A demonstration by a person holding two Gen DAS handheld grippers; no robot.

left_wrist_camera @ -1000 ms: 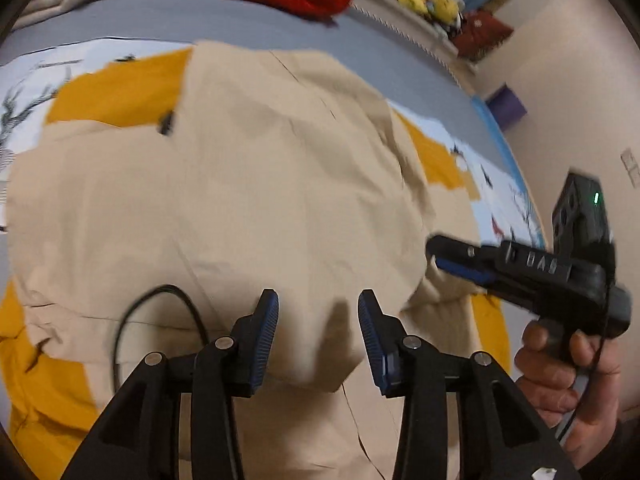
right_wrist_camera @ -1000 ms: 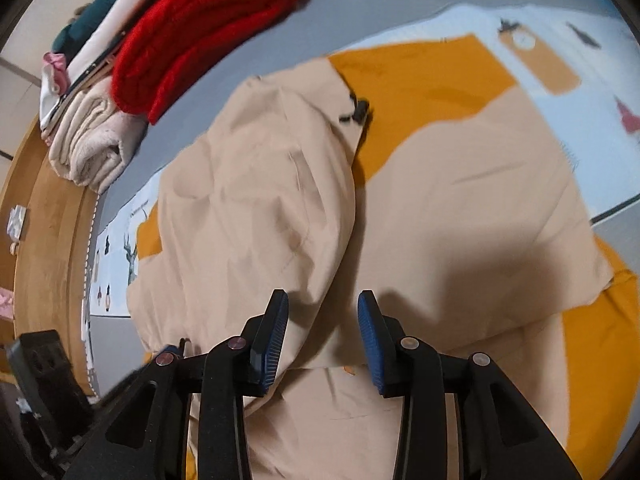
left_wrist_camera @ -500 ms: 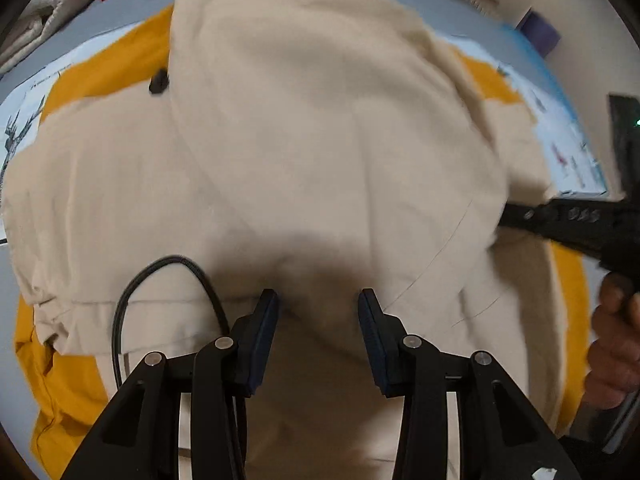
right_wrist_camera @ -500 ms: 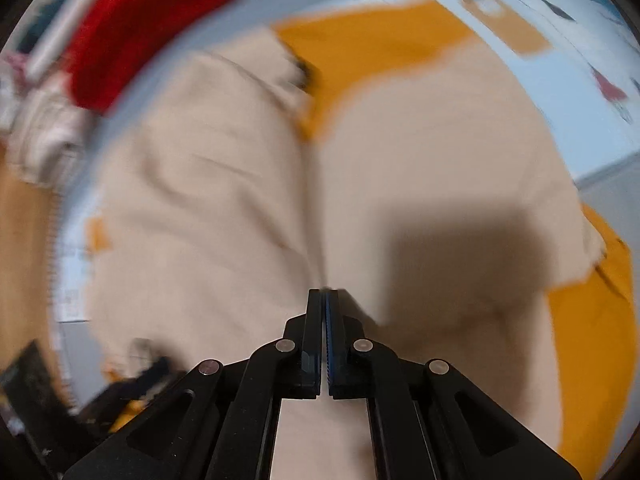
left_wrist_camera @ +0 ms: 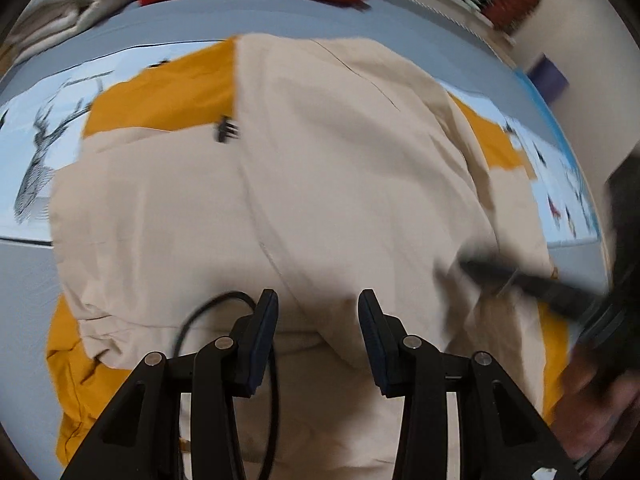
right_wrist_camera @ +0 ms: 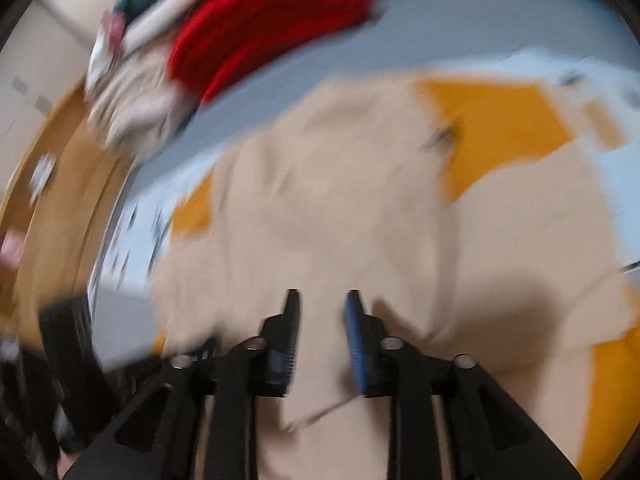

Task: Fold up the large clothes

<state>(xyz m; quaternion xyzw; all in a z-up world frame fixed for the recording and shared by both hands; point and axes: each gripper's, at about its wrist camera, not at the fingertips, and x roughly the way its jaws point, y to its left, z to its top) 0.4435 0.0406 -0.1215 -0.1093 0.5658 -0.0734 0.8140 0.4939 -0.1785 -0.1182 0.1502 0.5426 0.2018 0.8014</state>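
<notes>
**Hovering over the beige garment, both grippers spread**

Left gripper [left_wrist_camera: 318, 338] points down at the cloth w/ jaws spread, nothing pinched btwn the blue pads; a black cable [left_wrist_camera: 224, 308] loops off at its 9 o'clock side. Right gripper [right_wrist_camera: 320, 320] also stands apart: its jaws have just been opening, and no cloth sits btwn them, only fabric showing below the gap. Right wrist view is heavily blurred, so fine detail there can't be told.

Beige garment [left_wrist_camera: 320, 184] lies spread under both tools, filling the centre of each view, one layer lapped over another along a seam running 12 to 6 o'clock. A small black fastener [left_wrist_camera: 226, 132] sits at the lapped edge, approx 11 o'clock from the left gripper. Yellow-orange fabric [left_wrist_camera: 168, 92] shows past the beige at 10 o'clock, 2 o'clock and 8 o'clock. All rest on a pale blue printed sheet [left_wrist_camera: 44, 152] over a grey surface.

In the left wrist view the right gripper shows as a dark blur at 3 o'clock, a hand [left_wrist_camera: 592, 396] around its grip. Red knit [right_wrist_camera: 260, 28] and folded pale cloth [right_wrist_camera: 132, 96] are piled at 11–12 o'clock, well apart from the garment.
</notes>
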